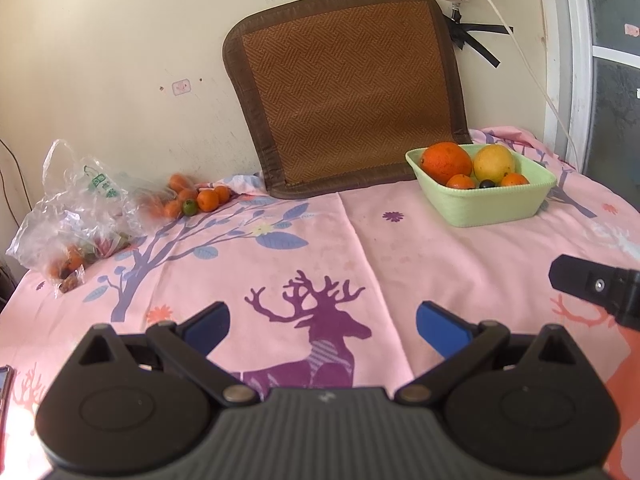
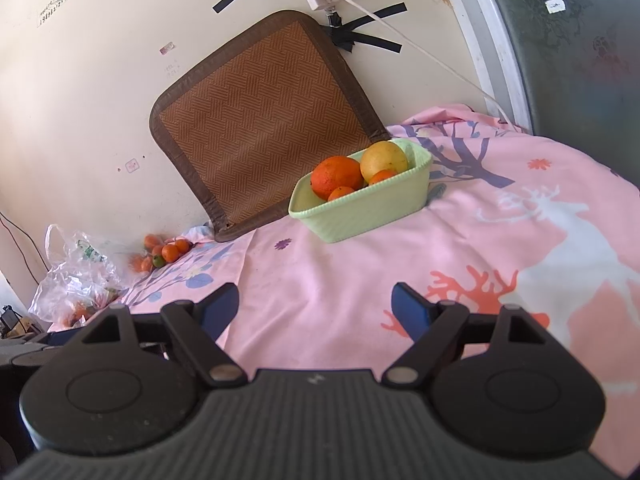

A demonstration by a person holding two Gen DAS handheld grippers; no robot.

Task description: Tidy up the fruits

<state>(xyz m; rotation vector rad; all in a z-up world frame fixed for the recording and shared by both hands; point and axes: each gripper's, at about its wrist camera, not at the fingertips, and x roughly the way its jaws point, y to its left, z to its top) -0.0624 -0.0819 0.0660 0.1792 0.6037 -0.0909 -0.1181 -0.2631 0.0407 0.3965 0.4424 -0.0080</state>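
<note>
- The task looks partly done: the green basket (image 1: 480, 204), ahead and to the right of the left gripper (image 1: 322, 320), already holds a large orange (image 1: 446, 162), a yellow fruit (image 1: 494, 162) and a few small oranges.
- What is left (by the look of it) is the loose small fruit (image 1: 196, 198), far ahead to its left beside a clear plastic bag (image 1: 76, 216) with more inside.
- Both the left gripper and the right gripper (image 2: 316, 306) hover spread and empty over the pink cloth (image 1: 360, 240).
</note>
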